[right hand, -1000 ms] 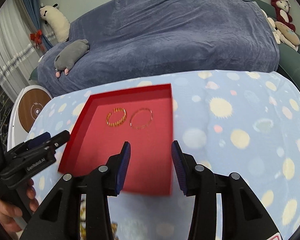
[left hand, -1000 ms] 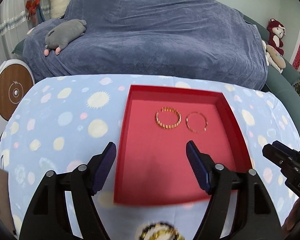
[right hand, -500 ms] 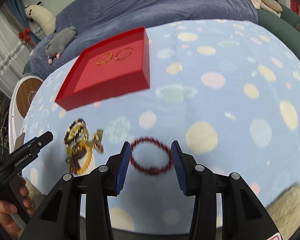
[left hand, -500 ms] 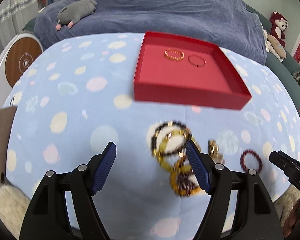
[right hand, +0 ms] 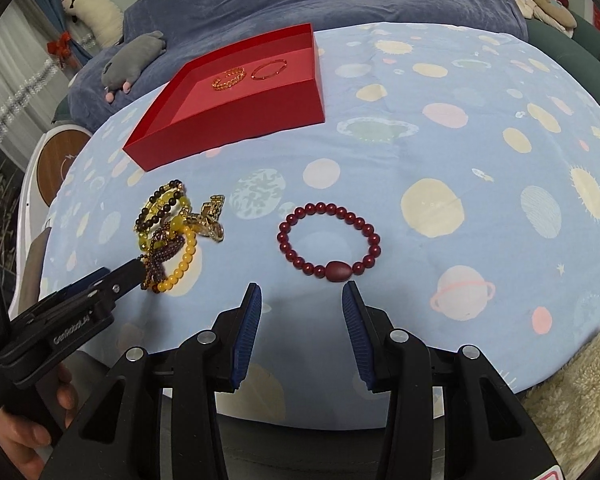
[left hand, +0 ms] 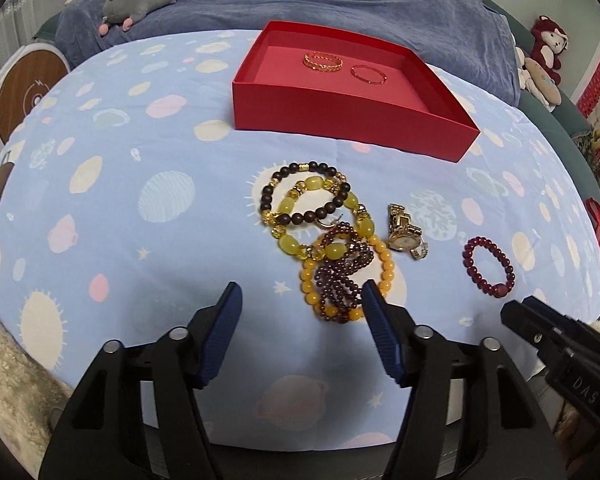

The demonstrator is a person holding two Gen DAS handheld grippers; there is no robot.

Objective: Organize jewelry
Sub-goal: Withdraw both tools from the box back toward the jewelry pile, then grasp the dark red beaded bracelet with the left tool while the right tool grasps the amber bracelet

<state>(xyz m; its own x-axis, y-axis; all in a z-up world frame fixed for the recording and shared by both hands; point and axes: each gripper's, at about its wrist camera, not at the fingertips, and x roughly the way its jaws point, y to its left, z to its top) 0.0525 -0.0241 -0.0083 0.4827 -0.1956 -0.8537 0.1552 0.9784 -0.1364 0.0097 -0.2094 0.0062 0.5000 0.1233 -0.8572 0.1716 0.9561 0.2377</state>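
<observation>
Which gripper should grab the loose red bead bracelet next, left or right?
Right. The right gripper is open, with the red bead bracelet lying alone just ahead of its fingers. The left gripper faces the tangled bracelet pile instead.

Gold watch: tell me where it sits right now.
In the left wrist view the watch lies on the tablecloth right of centre, between the bracelet pile and the red bracelet.

Your right gripper (right hand: 302, 312) hangs with jaws apart; the red bead bracelet (right hand: 329, 240) lies just ahead between them. The tangled bracelet pile (right hand: 172, 236) sits ahead-left, the red tray (right hand: 236, 124) farther ahead-left.
</observation>
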